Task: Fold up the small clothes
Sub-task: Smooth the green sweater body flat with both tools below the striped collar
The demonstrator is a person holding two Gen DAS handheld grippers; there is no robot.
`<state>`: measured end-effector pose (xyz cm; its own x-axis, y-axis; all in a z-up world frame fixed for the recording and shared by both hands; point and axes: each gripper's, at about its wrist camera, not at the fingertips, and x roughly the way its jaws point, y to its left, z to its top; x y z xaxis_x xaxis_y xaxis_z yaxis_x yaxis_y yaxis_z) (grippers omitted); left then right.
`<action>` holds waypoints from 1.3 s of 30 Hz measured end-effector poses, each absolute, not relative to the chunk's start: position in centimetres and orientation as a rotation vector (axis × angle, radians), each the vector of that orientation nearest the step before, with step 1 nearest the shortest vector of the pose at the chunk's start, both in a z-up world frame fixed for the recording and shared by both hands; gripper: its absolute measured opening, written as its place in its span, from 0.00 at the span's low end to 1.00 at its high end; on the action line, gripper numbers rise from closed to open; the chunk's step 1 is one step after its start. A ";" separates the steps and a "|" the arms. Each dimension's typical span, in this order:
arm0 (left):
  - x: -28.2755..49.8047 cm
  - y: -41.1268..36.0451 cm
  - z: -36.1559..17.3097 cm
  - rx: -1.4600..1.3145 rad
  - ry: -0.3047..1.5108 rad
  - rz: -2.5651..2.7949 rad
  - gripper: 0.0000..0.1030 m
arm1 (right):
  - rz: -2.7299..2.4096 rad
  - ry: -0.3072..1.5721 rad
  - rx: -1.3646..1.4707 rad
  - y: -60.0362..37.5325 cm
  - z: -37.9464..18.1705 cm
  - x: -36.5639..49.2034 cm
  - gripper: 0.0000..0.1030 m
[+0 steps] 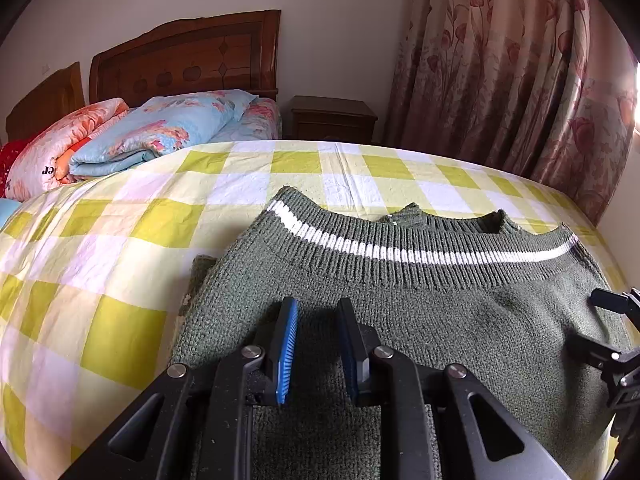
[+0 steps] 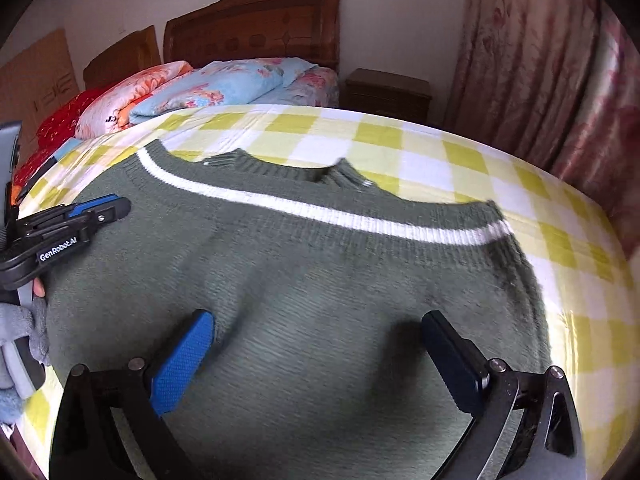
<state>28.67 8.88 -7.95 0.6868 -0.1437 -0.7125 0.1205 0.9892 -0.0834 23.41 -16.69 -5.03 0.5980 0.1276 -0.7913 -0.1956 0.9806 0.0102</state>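
Sweater (image 1: 400,292): a dark green knit with a white stripe (image 1: 400,254) across its ribbed band is seen spread on the checked yellow-and-white cloth (image 1: 120,232); in the left wrist view it is found from the centre down to 6 o'clock, with the band lying toward 12 o'clock.
Folded layers: a second green knit edge (image 1: 406,212) is seen peeking out beyond the striped band, at 12 o'clock from it.
Left gripper (image 1: 318,328): it is held low over the sweater at 6 o'clock of its own view; its blue-padded fingers (image 1: 290,340) are set a narrow gap apart, nearly closed, with bare knit seen between them and nothing gripped. Whether the tips touch the knit cannot be told.
Left gripper in the right wrist view (image 2: 116,206): it is seen at 9 o'clock, over the sweater's near-left part, its fingers drawn close together.
Right gripper (image 2: 320,336): it is seen at 6 o'clock of its own view, above the sweater's body; its fingers (image 2: 184,356) are spread wide apart and nothing is held.
Bed: a wooden headboard (image 1: 188,56) is seen at 11 o'clock, with folded floral quilts (image 1: 160,128) below it.
Room: a dark nightstand (image 1: 334,118) is placed at 12 o'clock and a pink floral curtain (image 1: 512,64) is hung at 2 o'clock.
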 end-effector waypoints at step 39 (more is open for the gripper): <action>20.3 5.1 -7.4 -0.014 0.775 -0.361 0.26 | 0.139 0.765 0.190 -24.9 -3.2 14.8 1.00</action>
<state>20.25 5.12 -7.42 0.6561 -0.3238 -0.6817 0.3135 0.9386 -0.1442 14.79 -24.94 -3.17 0.7134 0.1939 -0.6734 -0.0560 0.9736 0.2211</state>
